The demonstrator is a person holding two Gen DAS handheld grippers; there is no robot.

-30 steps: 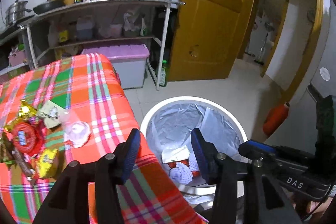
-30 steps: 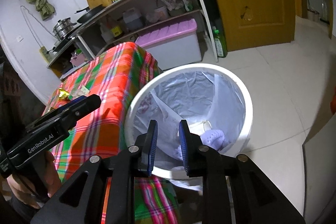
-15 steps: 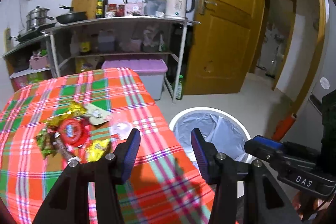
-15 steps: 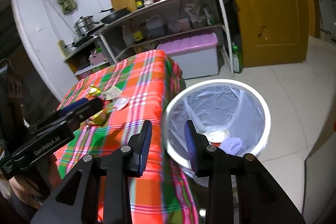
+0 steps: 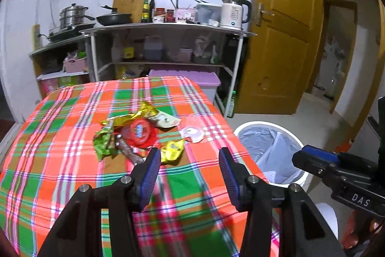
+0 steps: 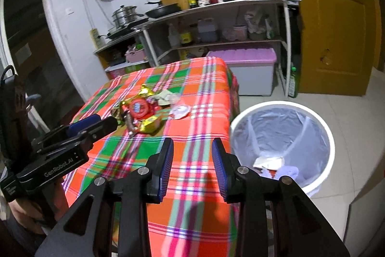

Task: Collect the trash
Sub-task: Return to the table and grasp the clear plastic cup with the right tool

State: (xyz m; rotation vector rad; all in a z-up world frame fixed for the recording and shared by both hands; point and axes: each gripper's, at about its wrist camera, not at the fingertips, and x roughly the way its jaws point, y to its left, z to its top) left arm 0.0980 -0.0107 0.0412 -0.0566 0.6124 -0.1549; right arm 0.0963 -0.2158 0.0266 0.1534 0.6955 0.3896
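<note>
My left gripper (image 5: 189,169) hangs over the near part of the plaid tablecloth (image 5: 60,160), its blue pads spread wide with nothing between them. My right gripper (image 6: 192,166) is above the cloth's edge nearest the bin, jaws parted and empty. Just beyond the left pads lies the trash heap: a yellow wrapper (image 5: 172,151) closest, a brown candy bar wrapper (image 5: 127,151) touching it, a crumpled green wrapper (image 5: 104,142) on the heap's left, and a round red lid (image 5: 139,133) in the middle. A clear plastic cup lid (image 5: 192,131) sits just right of the heap, and a gold foil wrapper (image 5: 142,112) lies at its far side. The white trash bin (image 6: 317,175) stands on the floor right of the table, lined with a bag and already holding scraps. Behind the table a metal shelf (image 5: 168,27) carries a white kettle (image 5: 232,12).
</note>
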